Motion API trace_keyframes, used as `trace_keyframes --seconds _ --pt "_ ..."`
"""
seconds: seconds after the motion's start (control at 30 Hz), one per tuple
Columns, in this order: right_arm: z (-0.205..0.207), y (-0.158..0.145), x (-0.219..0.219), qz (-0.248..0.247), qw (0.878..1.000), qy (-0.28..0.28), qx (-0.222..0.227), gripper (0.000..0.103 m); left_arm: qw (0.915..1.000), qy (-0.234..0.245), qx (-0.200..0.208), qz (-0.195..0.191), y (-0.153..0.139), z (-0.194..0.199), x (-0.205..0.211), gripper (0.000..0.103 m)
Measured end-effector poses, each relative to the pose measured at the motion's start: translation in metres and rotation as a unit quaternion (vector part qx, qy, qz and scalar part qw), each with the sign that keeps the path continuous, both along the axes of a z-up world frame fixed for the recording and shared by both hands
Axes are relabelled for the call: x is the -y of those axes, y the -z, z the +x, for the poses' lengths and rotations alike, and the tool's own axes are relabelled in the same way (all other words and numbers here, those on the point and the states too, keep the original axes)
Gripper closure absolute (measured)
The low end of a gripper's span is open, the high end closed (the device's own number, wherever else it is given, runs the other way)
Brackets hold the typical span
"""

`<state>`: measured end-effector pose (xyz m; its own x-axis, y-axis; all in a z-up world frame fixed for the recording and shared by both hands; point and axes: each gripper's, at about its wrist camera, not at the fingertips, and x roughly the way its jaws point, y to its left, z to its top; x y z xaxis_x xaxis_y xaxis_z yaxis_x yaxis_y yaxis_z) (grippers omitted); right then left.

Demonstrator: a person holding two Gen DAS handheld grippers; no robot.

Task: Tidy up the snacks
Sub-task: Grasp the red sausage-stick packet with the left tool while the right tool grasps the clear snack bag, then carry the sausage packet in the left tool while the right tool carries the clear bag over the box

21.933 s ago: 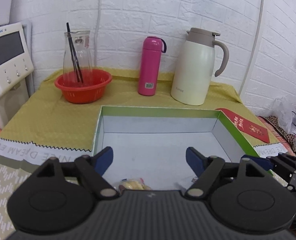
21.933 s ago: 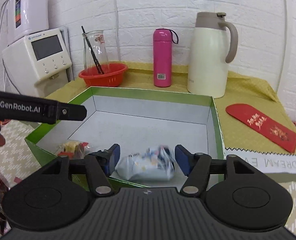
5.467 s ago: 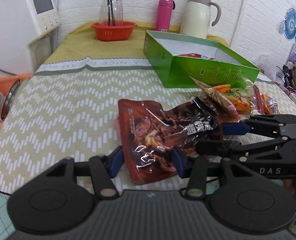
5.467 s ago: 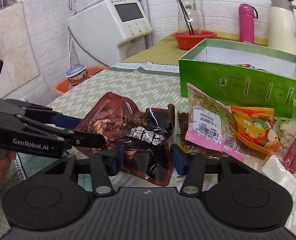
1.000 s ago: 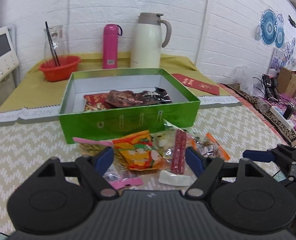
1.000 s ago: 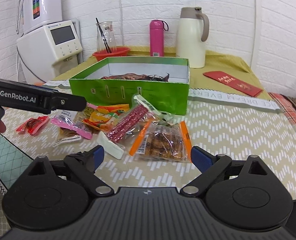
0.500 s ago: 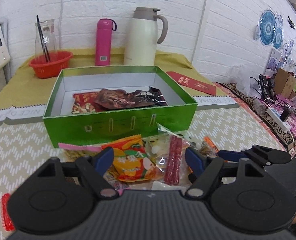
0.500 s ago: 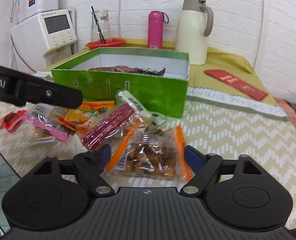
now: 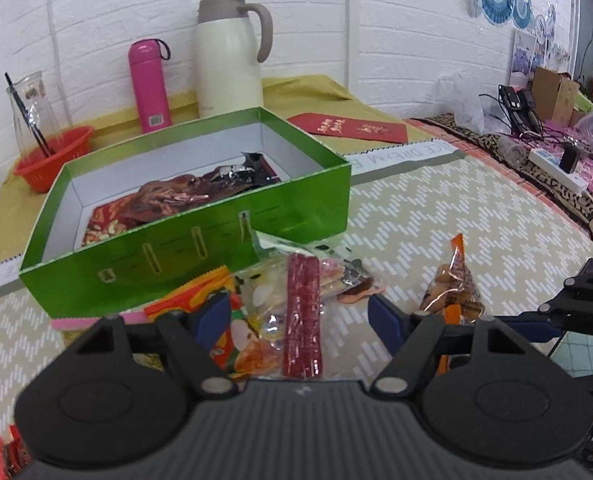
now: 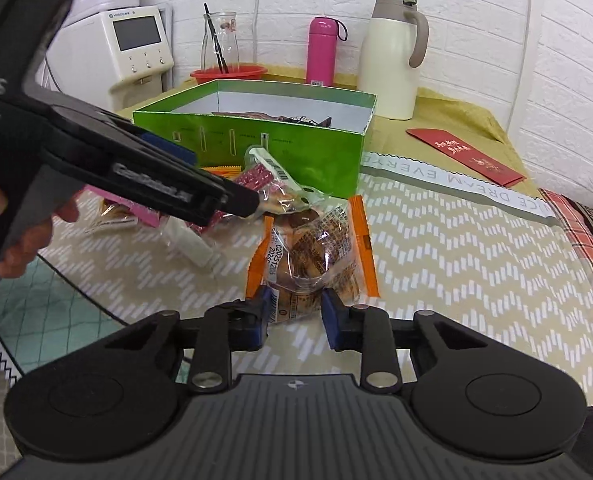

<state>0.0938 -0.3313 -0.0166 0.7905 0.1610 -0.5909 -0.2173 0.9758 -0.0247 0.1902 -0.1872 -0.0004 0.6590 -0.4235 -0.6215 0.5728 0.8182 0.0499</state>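
Only the right wrist view shows the right gripper [image 10: 295, 314] pinching the near end of the clear, orange-edged cookie packet [image 10: 316, 248], its long axis pointing away toward the green box [image 10: 296, 148]. The left gripper [image 9: 298, 314] stands wide over a red strip [image 9: 302, 312] among crinkly wrappers.

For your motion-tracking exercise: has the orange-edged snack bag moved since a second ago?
Yes. The orange-edged snack bag, earlier flat beside the snack pile, now stands pinched in the right hand-held gripper, farther out from the green box.
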Motion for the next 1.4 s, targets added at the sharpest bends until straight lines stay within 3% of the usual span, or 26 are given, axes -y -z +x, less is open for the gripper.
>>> trace_keyframes --seconds 0.1,0.43,0.57,0.6,0.7,0.8,0.83,0.9,1.03,1.17,1.27,1.3,1.33,1.4 --pt "0.0 0.001 0.001 0.002 1.0 -0.001 0.002 0.055 0.9998 0.004 -0.004 0.017 0.007 0.003 0.007 0.046" --pt "0.002 0.001 -0.002 0.0 1.0 -0.002 0.005 0.055 0.9999 0.002 -0.005 0.016 0.01 0.008 0.008 0.046" --pt "0.004 0.0 -0.002 -0.001 1.0 0.003 0.008 0.049 0.9998 0.003 -0.001 0.018 0.012 0.008 0.007 0.059" --pt "0.004 0.0 -0.002 -0.002 1.0 0.003 0.009 0.045 0.9999 0.005 -0.001 0.013 0.012 0.008 0.004 0.064" --pt "0.004 -0.001 -0.003 0.004 1.0 0.003 0.014 0.032 0.9998 0.01 -0.009 -0.014 0.012 0.006 -0.009 0.065" --pt "0.007 -0.001 -0.006 -0.001 1.0 0.009 0.025 0.0 0.9994 0.014 -0.017 -0.028 0.01 0.004 -0.017 0.065" --pt "0.008 0.0 -0.008 -0.004 1.0 0.012 0.027 0.0 0.9992 0.017 -0.018 -0.03 0.01 0.004 -0.018 0.064" --pt "0.013 0.001 -0.009 -0.002 1.0 0.014 0.023 0.0 0.9991 0.018 -0.016 -0.035 0.01 0.003 -0.019 0.049" --pt "0.023 0.005 -0.009 0.022 1.0 0.015 0.01 0.0 0.9989 0.019 -0.017 -0.039 0.013 0.005 -0.018 0.049" --pt "0.032 0.01 -0.01 0.024 1.0 0.013 0.002 0.0 0.9989 0.03 -0.019 -0.032 0.015 0.005 -0.017 0.06" --pt "0.037 0.018 -0.007 0.022 0.999 0.029 0.006 0.0 0.9987 0.031 -0.017 -0.036 0.016 0.006 -0.018 0.06" --pt "0.037 0.019 -0.008 0.007 0.999 0.041 0.012 0.013 0.9988 0.03 -0.015 -0.036 0.017 0.006 -0.018 0.06" --pt "0.036 0.019 -0.008 -0.006 0.999 0.049 0.02 0.032 0.9989 0.028 -0.012 -0.035 0.019 0.006 -0.017 0.06" --pt "0.036 0.018 -0.001 0.012 0.998 0.055 0.019 0.045 0.9989 0.026 -0.014 -0.035 0.022 0.009 -0.017 0.065"
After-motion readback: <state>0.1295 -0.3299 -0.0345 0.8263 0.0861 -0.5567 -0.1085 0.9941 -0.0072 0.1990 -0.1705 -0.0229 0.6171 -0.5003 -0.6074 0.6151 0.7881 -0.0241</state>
